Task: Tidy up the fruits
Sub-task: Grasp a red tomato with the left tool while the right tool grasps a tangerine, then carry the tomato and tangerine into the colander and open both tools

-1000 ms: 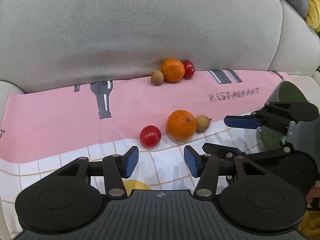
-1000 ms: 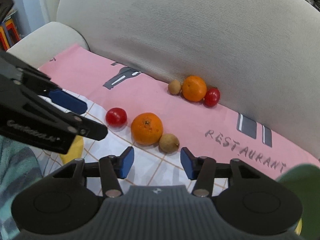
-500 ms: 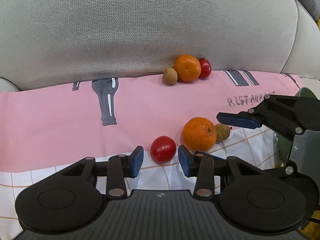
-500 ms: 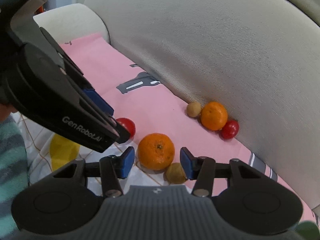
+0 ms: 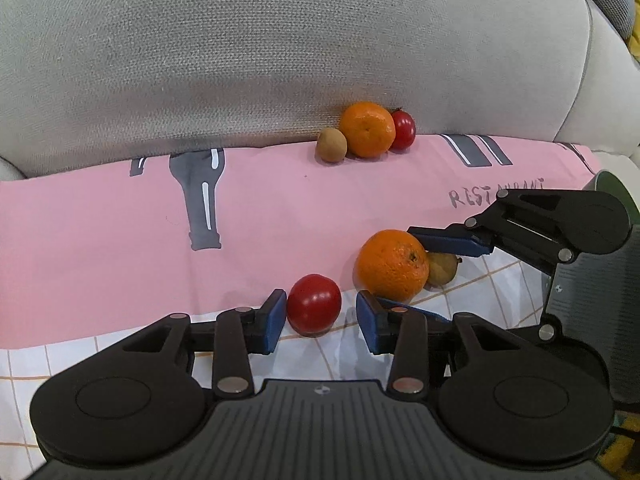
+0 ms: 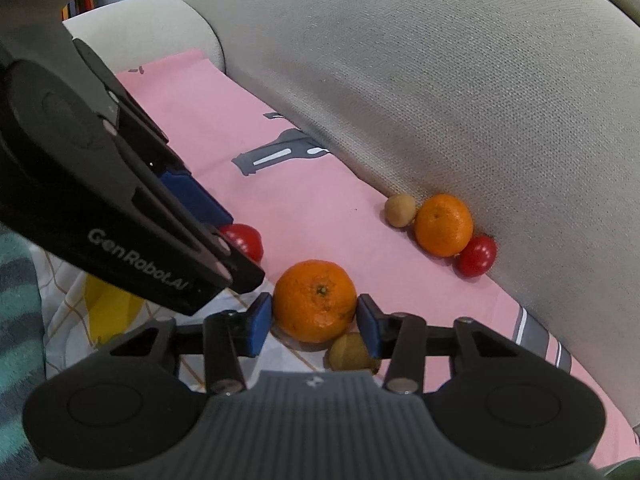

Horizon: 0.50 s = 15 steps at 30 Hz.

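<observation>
Left gripper (image 5: 321,322): jaws closing around red tomato (image 5: 314,304), right pad not touching.
Right gripper (image 6: 314,324): jaws closing, orange (image 6: 316,306) pinched between pads.

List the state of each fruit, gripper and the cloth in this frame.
Left gripper: closing around near tomato, right pad apart.
Right gripper: closing around near orange.
Near brown fruit: lying against that orange.
Far orange, tomato, brown fruit: resting against backrest.
Cloth: spread flat.
</observation>
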Motion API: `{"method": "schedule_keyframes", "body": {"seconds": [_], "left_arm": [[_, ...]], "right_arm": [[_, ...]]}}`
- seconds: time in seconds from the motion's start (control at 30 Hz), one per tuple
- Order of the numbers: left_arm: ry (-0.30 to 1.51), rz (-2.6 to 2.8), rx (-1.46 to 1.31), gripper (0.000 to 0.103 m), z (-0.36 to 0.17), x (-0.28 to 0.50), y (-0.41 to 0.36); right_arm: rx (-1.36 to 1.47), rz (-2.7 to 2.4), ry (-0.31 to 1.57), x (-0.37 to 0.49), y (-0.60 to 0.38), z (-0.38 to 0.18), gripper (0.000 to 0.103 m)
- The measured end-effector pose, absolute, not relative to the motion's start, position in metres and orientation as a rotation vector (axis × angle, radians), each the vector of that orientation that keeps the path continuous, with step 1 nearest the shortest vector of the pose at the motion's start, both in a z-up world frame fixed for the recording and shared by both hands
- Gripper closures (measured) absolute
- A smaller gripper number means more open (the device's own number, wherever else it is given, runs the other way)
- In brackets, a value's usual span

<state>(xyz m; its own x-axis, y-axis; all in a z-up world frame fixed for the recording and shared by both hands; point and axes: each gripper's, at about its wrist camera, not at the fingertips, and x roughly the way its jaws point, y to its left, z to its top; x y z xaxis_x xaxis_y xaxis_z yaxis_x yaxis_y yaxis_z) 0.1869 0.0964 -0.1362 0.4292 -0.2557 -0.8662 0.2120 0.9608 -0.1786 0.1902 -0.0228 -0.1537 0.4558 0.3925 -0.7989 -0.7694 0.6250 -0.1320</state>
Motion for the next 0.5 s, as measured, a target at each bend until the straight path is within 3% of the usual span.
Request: {"method": "schedule_keyframes", "body": {"seconds": [0.13,0.5], "left_arm": [[1.090,-0.292,-0.077,0.070,-0.139,0.187,0.097],[1.050,-0.247,-0.094,0.071,-0.113,0.171,0.097]], "right_arm": [[-0.558,0.758,0.793,0.187,-0.021,-0.153,0.060],[-0.540,0.748,0.727,0.171,-0.030,-0.124,0.060]]}}
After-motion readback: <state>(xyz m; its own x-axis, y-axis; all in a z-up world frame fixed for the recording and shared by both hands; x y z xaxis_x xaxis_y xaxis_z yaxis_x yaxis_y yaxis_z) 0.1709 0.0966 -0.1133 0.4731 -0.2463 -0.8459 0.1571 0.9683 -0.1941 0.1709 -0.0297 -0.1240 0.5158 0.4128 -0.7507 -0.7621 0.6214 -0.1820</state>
